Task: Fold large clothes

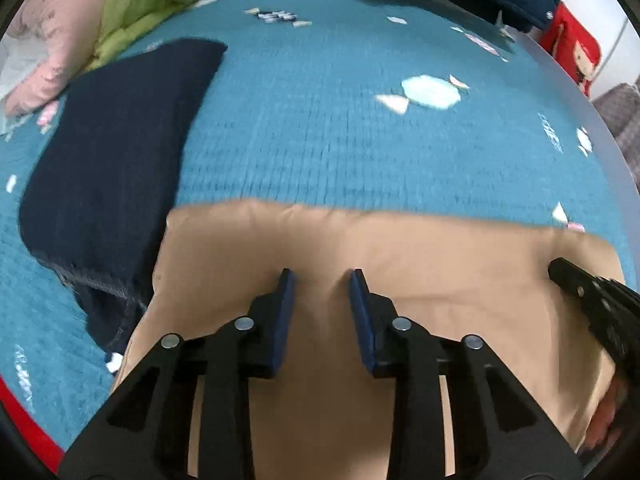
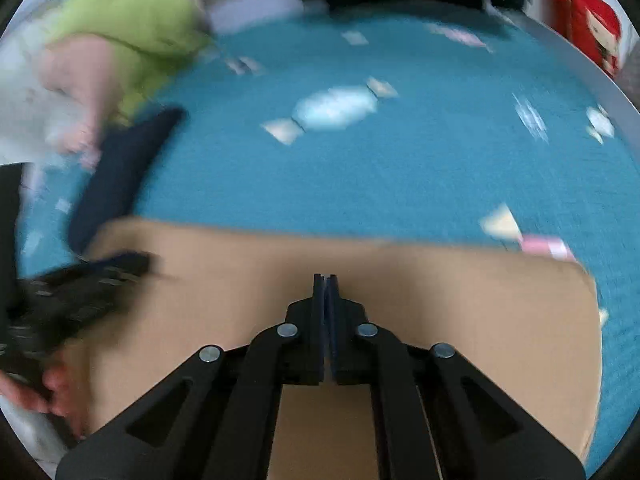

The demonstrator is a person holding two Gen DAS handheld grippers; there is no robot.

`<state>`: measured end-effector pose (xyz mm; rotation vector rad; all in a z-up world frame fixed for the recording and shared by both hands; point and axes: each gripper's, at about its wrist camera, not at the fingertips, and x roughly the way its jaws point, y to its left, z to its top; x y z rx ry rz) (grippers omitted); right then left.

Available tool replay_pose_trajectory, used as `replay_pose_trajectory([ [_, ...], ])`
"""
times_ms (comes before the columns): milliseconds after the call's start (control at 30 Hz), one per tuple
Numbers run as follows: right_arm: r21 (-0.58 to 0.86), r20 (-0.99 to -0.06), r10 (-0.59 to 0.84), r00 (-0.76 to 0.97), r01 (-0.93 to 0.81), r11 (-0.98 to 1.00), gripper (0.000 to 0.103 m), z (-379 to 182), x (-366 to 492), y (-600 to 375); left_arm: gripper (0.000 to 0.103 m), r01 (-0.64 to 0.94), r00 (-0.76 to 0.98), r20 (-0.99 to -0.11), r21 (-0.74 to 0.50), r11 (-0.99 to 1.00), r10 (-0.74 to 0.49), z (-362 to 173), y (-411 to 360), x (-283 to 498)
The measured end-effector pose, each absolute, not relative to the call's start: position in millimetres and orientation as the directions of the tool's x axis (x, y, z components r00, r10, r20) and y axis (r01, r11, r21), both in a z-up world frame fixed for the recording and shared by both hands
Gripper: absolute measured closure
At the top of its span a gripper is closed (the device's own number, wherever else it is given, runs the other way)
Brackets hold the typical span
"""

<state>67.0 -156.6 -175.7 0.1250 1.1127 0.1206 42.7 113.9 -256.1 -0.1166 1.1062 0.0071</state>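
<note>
Left wrist view: the left gripper (image 1: 322, 280) hangs over the tan garment (image 1: 420, 264), jaws partly open. Tan cloth shows in the gap between the blue pads (image 1: 286, 300). Whether the pads press on a pinch of it cannot be told from here. The tan garment lies flat on the teal blanket (image 1: 320, 120), filling the frame from 4 o'clock round to 8 o'clock. Its far edge runs straight across the middle. At 9 o'clock a folded navy garment (image 1: 116, 152) lies on the blanket, its near corner just beside the tan one or under its edge. A green jacket (image 1: 136, 4) sits at 11 o'clock. At 3 o'clock the right gripper (image 1: 560, 268) enters, low over the same tan cloth.

Right wrist view: the right gripper (image 2: 326, 280) is fully closed, pad against pad. No cloth is visible between the pads. The picture is smeared by motion. The tan garment (image 2: 480, 312) lies below and ahead of it. The left gripper (image 2: 132, 264) shows blurred at 9 o'clock. The navy garment (image 2: 120, 168) lies at 10 o'clock.

Step in hand, as judged: smoothing or re-gripping the tan garment between folds. The straight far edge suggests a fold already laid.

Next move, as judged:
1. Set each gripper at an edge or corner.
2. Open the right gripper before it can take cloth.
3. Close both on the same layer.
4. Lift together and carry evenly, so the fold lands square.
</note>
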Motion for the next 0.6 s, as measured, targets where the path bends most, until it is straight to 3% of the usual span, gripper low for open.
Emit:
replay_pose_trajectory([
  [133, 0.071, -0.883, -0.010, 0.469, 0.156, 0.985, 0.103, -162, 46, -216, 0.079, -0.100, 0.454, -0.890, 0.000, 0.995, 0.046, -253, 141, 15],
  [267, 0.082, -0.882, -0.044, 0.469, 0.244, 0.966, 0.103, -161, 24, -252, 0.079, -0.148, 0.423, -0.896, 0.080, 0.986, 0.136, -249, 162, -7],
  [367, 0.065, -0.879, -0.070, 0.472, 0.265, 0.962, 0.103, -155, 8, -250, 0.079, -0.155, 0.414, -0.903, 0.051, 0.987, 0.112, -240, 168, -19],
  [433, 0.051, -0.871, -0.071, 0.486, 0.233, 0.971, 0.097, -145, -2, -238, 0.079, -0.162, 0.412, -0.906, 0.028, 0.986, 0.094, -230, 165, -28],
  [600, 0.124, -0.875, 0.013, 0.483, 0.199, 0.972, 0.097, -140, -22, -209, 0.076, -0.081, 0.397, -0.917, -0.073, 0.994, -0.035, -216, 130, -43],
])
